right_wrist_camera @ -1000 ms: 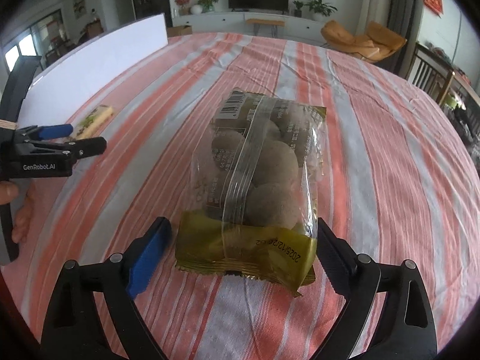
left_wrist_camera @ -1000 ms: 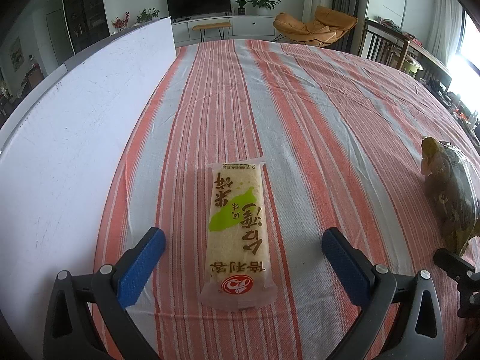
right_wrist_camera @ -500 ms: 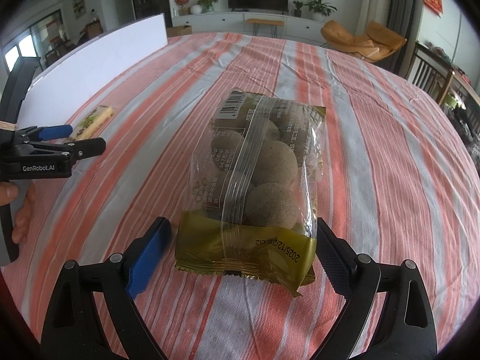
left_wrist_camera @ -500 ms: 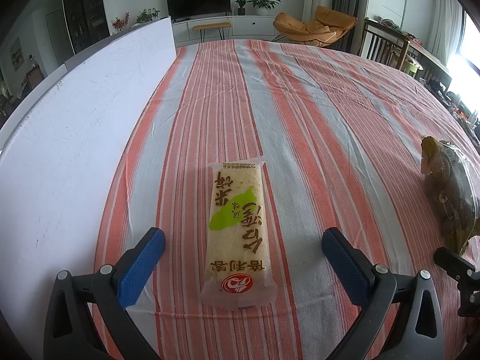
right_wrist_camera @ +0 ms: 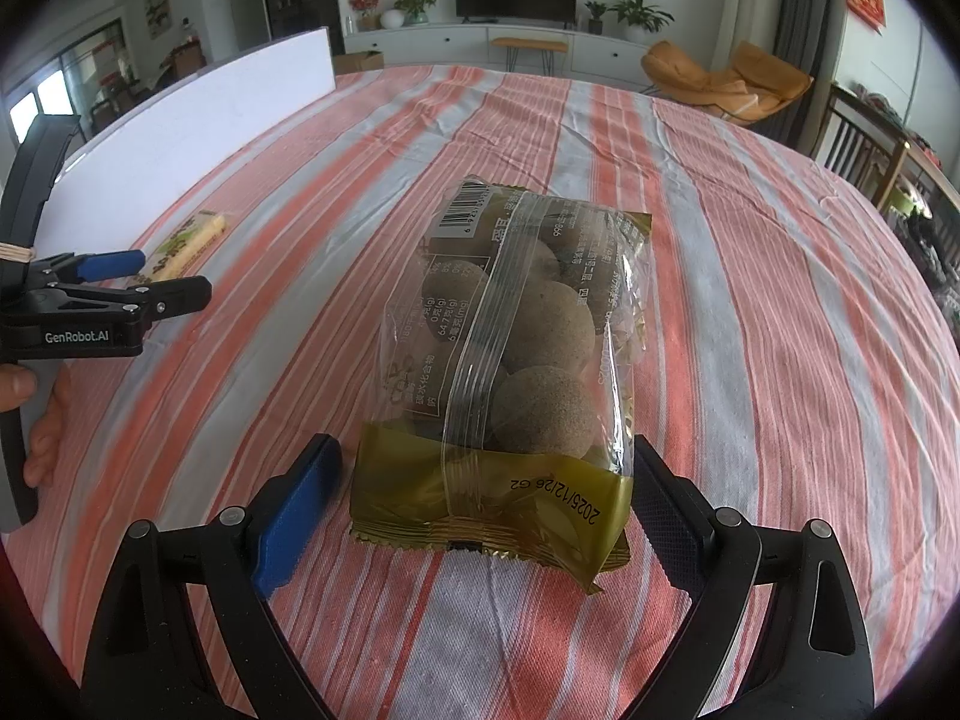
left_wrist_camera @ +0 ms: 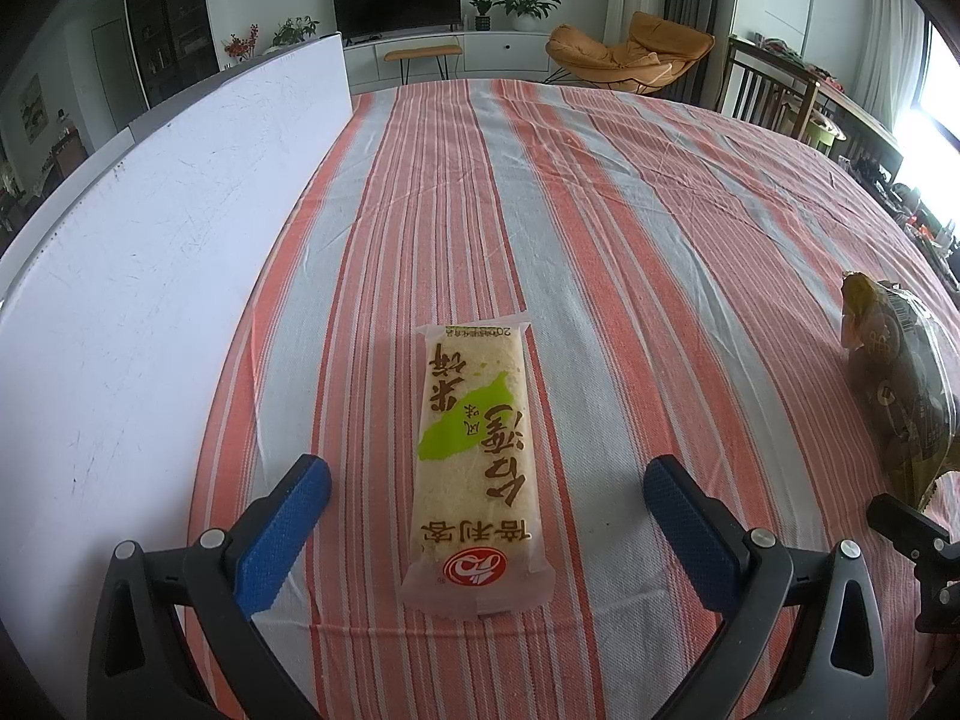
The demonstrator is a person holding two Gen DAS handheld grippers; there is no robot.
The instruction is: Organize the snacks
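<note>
A long rice cracker packet (left_wrist_camera: 474, 456) with a green patch lies flat on the striped tablecloth (left_wrist_camera: 600, 228). My left gripper (left_wrist_camera: 486, 498) is open, its blue pads either side of the packet's near end, not touching it. A clear and gold bag of round brown balls (right_wrist_camera: 516, 372) lies in front of my right gripper (right_wrist_camera: 486, 480), which is open and straddles the bag's near end. The bag also shows at the right edge of the left wrist view (left_wrist_camera: 900, 384). The rice cracker packet (right_wrist_camera: 186, 240) and the left gripper (right_wrist_camera: 114, 282) show at the left of the right wrist view.
A tall white board (left_wrist_camera: 150, 252) stands along the left side of the table. Chairs (left_wrist_camera: 774, 90), an orange lounge chair (left_wrist_camera: 630, 54) and a TV cabinet (left_wrist_camera: 456, 54) stand beyond the table's far edge.
</note>
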